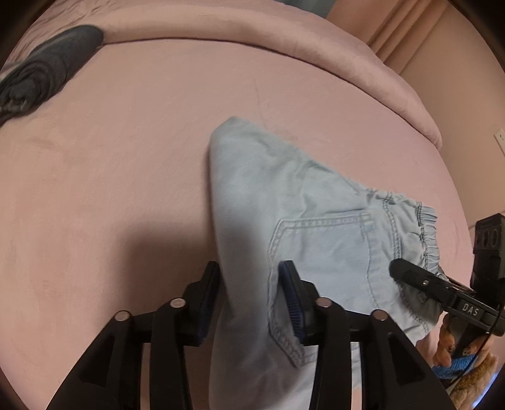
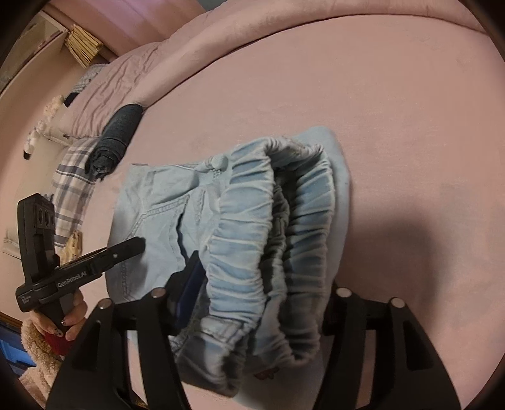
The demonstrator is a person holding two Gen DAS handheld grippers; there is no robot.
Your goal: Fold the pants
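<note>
Light blue pants [image 1: 284, 202] lie folded on the pink bed. In the left wrist view the folded edge runs between my left gripper's [image 1: 249, 299] fingers, which stand apart around the cloth near the back pocket [image 1: 318, 249]. In the right wrist view the elastic waistband [image 2: 271, 246] bunches up between my right gripper's [image 2: 262, 293] widely spread fingers. The right gripper also shows in the left wrist view [image 1: 410, 274] at the waistband, and the left gripper shows in the right wrist view [image 2: 126, 249] over the pocket side.
A folded dark grey garment [image 1: 44, 72] [image 2: 116, 138] lies at the back of the pink bed [image 1: 126, 164]. A plaid pillow [image 2: 72, 186] and a rolled pink duvet [image 1: 221, 28] sit beyond it. The bed's edge falls away at the right [image 1: 435, 135].
</note>
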